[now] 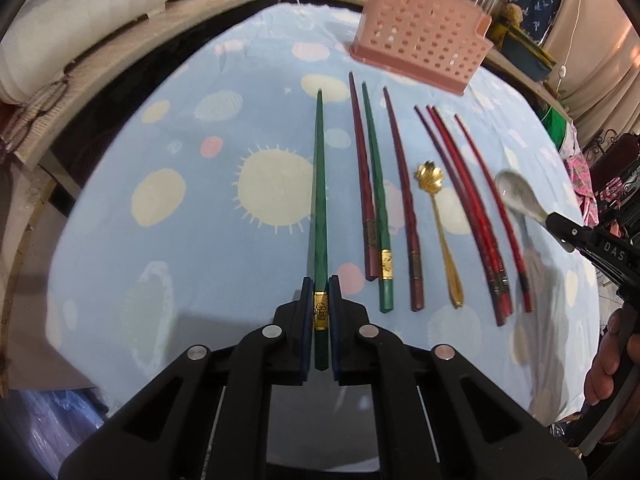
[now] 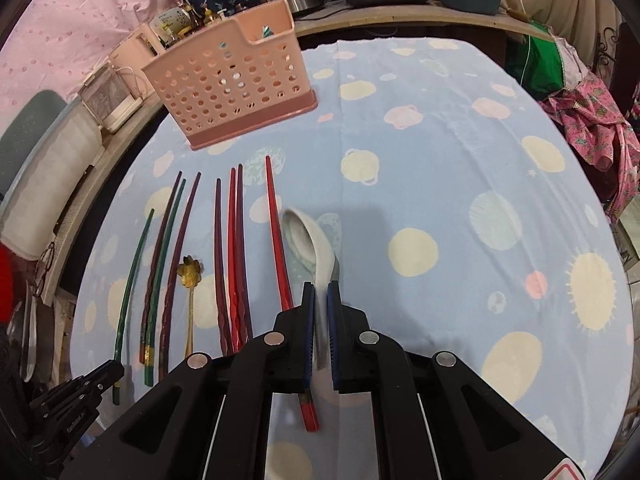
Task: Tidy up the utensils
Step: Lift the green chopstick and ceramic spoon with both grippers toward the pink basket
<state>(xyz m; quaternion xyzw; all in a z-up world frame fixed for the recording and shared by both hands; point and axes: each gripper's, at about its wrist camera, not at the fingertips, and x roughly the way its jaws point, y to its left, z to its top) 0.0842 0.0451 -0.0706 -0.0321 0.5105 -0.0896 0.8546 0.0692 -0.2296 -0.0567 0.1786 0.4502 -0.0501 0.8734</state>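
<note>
Green chopstick (image 1: 319,200): slender, faceted, gold band near butt end, clamped between left gripper (image 1: 320,300) jaws, tip pointing far toward pink perforated plastic basket (image 1: 420,36).
White ceramic spoon (image 2: 308,248): glossy, deep bowl, handle pinched in closed right gripper (image 2: 320,300), bowl far of the pads.
Left of spoon on blue planet-print cloth (image 2: 440,160): red, maroon and green chopsticks in row; gold flower-shaped spoon (image 1: 438,216) among them.
</note>
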